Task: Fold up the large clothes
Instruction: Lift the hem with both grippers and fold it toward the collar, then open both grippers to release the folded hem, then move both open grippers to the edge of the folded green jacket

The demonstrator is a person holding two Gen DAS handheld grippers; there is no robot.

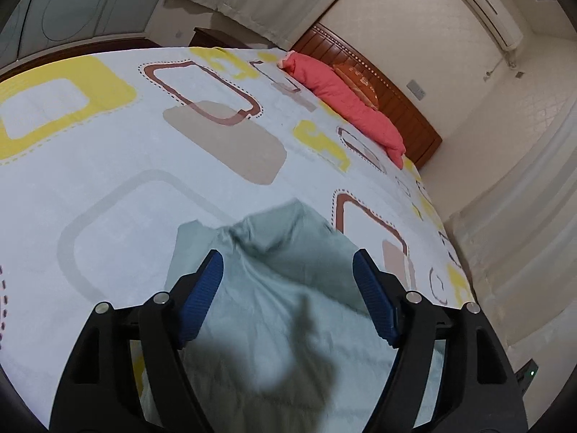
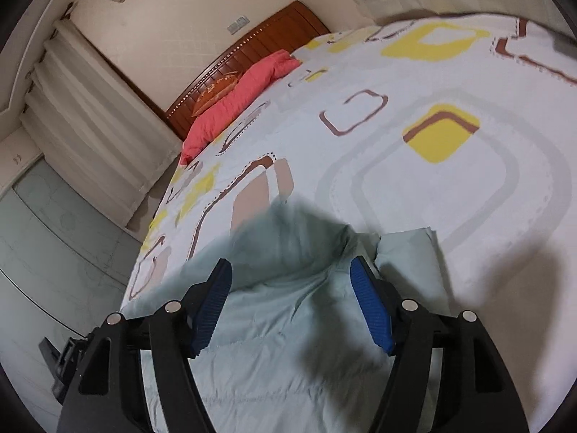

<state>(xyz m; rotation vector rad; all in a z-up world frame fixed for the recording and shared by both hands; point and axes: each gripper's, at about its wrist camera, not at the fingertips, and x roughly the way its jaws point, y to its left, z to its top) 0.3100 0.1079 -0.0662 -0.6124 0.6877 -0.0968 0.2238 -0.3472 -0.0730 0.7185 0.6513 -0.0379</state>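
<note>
Both tools spread wide, holding nothing: left tool (image 1: 286,263) hovering over a pale green, rumpled cotton-like garment (image 1: 288,310), right tool (image 2: 290,270) likewise apart above the same cloth (image 2: 288,324). Garment lying on the bed near its foot-side edge, part-folded at best; a squared corner lying flat (image 2: 407,249) in the right view, a bunched ridge and a blurred, lifted-looking flap (image 2: 285,223) beyond it. Whether that flap is raised or merely smeared by motion cannot be told.

Risks, as judged:
- Closing on the bunched ridge and catching several layers at once, so the fold drags crooked.
- Pinching the patterned white bedsheet with yellow and brown rounded squares (image 1: 144,187) along with the garment, since thin cloth lies directly on it.
- Gripping at unequal points with the two tools, leaving a skewed edge.
- Pulling toward the near bed edge (image 2: 151,252) and letting loose fabric slide off.
- Thin fabric slipping from the ribbed blue pads (image 1: 202,299) under a shallow bite.

Farther off, well apart from the work: coral-red quilted pillow (image 1: 346,104) against a dark wooden headboard (image 1: 396,101), pale curtains (image 2: 90,126), a wall air conditioner (image 1: 483,3).
</note>
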